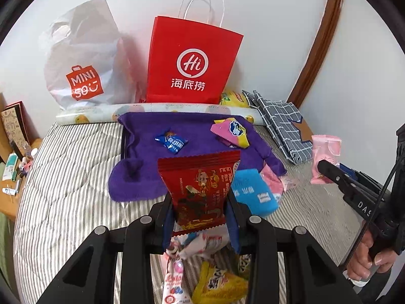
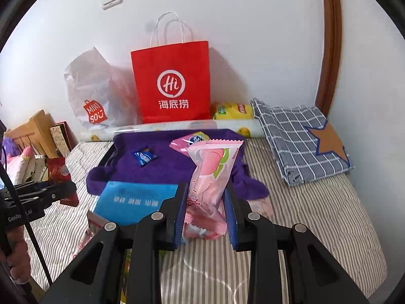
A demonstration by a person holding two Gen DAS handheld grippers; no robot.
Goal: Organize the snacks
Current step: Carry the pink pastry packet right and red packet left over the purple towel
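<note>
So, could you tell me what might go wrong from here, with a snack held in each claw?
The left claw grips the red packet only near its lower end, so it may tip or slip out. The right claw squeezes the pink packet, which could crush what is inside. Both packets hang close over the purple cloth, where a drop could knock the blue candy.

Black left claw (image 1: 200, 217), blue pads (image 1: 234, 228), silver screws, black cable
</note>
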